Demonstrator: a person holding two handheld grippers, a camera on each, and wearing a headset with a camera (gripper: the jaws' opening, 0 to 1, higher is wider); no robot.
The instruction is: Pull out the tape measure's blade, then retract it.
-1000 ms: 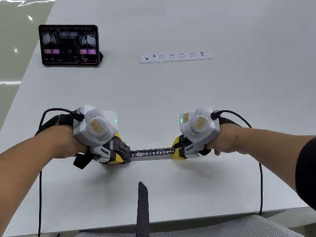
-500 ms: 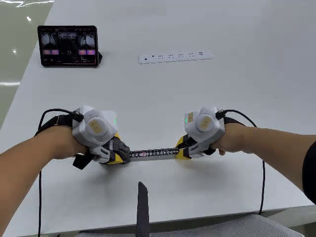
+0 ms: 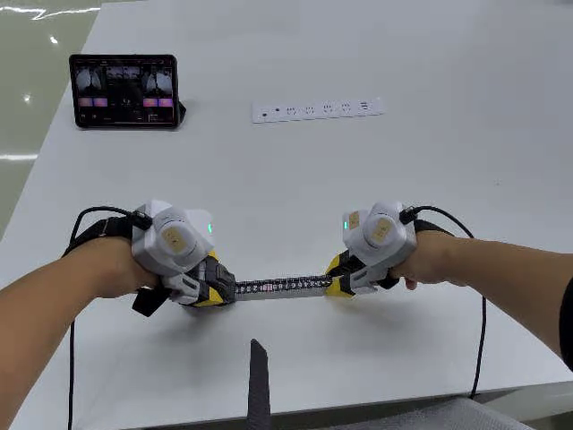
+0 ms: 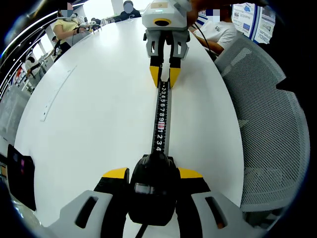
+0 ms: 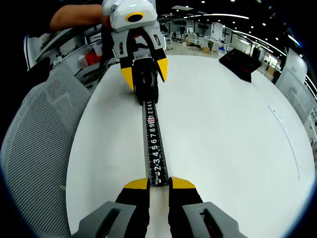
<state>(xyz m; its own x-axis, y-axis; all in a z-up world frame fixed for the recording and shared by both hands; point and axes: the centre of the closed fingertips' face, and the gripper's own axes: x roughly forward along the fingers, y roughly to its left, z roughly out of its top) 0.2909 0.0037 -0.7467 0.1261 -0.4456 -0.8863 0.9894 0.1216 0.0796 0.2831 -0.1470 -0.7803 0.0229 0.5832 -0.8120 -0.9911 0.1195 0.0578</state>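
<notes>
Low centre, left gripper jaws clamp the tape measure, right gripper jaws pinch the blade tip; a slip could whip it back.

Black tape measure, white-numbered black blade, yellow-tipped jaws

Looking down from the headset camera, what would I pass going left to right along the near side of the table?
Left gripper, shut on the tape measure case → blade → right gripper, pinching the blade's end.
</notes>
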